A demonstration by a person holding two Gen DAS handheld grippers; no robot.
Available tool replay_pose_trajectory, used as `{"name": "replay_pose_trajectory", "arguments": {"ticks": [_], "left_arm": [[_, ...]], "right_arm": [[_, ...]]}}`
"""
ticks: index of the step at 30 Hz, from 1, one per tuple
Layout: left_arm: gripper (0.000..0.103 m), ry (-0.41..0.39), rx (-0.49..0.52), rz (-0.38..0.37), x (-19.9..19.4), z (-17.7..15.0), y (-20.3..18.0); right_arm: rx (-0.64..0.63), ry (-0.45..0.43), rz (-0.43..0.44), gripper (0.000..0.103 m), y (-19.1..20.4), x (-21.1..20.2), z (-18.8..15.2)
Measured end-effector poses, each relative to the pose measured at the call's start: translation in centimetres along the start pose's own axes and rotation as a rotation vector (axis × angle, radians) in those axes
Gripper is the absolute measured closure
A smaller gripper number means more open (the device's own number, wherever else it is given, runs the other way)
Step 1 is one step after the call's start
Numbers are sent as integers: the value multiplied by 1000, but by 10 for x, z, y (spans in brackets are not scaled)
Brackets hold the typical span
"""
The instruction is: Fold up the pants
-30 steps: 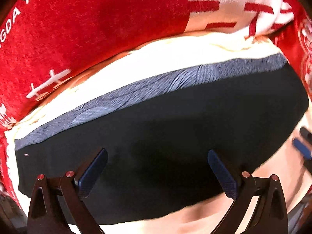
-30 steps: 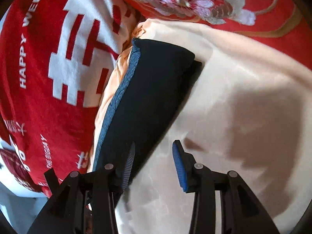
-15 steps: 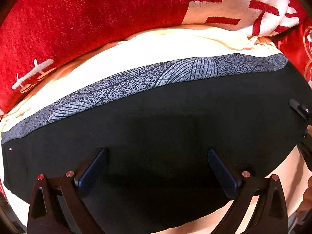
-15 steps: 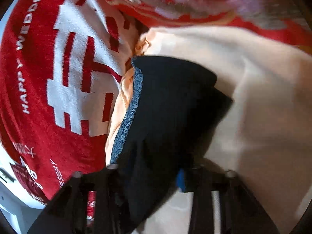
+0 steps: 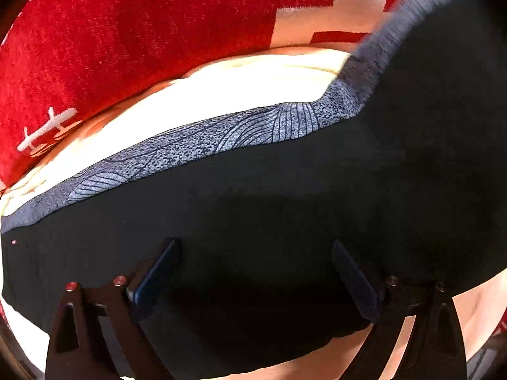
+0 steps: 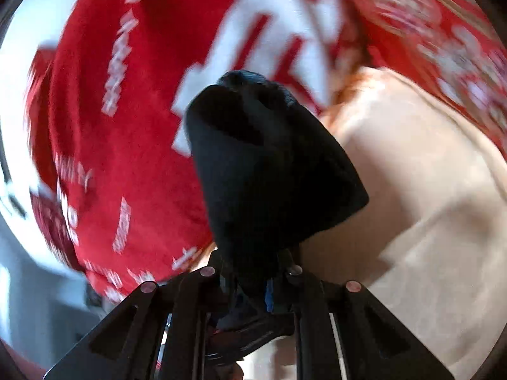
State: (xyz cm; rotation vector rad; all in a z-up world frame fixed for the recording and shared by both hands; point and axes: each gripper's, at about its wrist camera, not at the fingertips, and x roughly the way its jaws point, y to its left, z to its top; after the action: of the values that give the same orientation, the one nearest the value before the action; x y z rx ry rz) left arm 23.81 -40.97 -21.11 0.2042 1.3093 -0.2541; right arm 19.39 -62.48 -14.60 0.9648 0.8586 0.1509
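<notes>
The dark navy cloth pants point(image 5: 285, 221), with a grey patterned band point(image 5: 196, 148) along the far edge, are seen lying on a cream sheet point(image 5: 221, 95), and a red blanket with white marks point(image 5: 126, 41) is spread behind it. In the left wrist view, the left gripper point(image 5: 253, 272) is held wide open just over the flat pants, and nothing is held between its blue pads point(image 5: 158, 272). At the right side of that view, one end of the pants is seen lifted up off the sheet, and it looks blurry. In the right wrist view, the right gripper point(image 6: 253, 281) is seen closed tight on that end of the pants point(image 6: 269, 174), and the cloth is bunched up above the jaws. The red blanket point(image 6: 142, 142) and the cream sheet point(image 6: 412, 205) are blurry there too, so a quick move is likely being made. The step in hand looks like a fold, with one end being carried up and over. For the next move, the lifted end would need to be laid down flat on the other end, with the edges lined up. The flat part may need to be pressed down by the open left gripper so it is not dragged along.
</notes>
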Motion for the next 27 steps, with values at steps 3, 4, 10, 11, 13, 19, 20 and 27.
{"name": "replay_pose_trajectory", "arguments": {"ticks": [3, 4, 10, 11, 13, 19, 20, 27], "left_arm": [[5, 31, -7, -52, -2, 3, 11], [5, 29, -25, -63, -8, 1, 21], [5, -48, -155, 17, -51, -25, 114], [5, -41, -171, 35, -55, -30, 133], [5, -9, -208, 74, -59, -42, 175], [5, 34, -301, 212, -64, -79, 274], [5, 41, -314, 213, -65, -85, 285], [5, 50, -317, 189, -66, -98, 317]], "right_arm": [[-131, 36, -42, 90, 35, 8, -5], [-163, 43, -58, 89, 43, 9, -8], [-371, 118, -173, 89, 104, 35, -33], [-413, 134, -194, 89, 114, 44, -41], [-501, 170, -252, 89, 136, 69, -63], [-635, 267, -424, 81, 172, 159, -151], [-660, 277, -465, 79, 175, 169, -162], [-1045, 358, -706, 62, 211, 189, -248]]}}
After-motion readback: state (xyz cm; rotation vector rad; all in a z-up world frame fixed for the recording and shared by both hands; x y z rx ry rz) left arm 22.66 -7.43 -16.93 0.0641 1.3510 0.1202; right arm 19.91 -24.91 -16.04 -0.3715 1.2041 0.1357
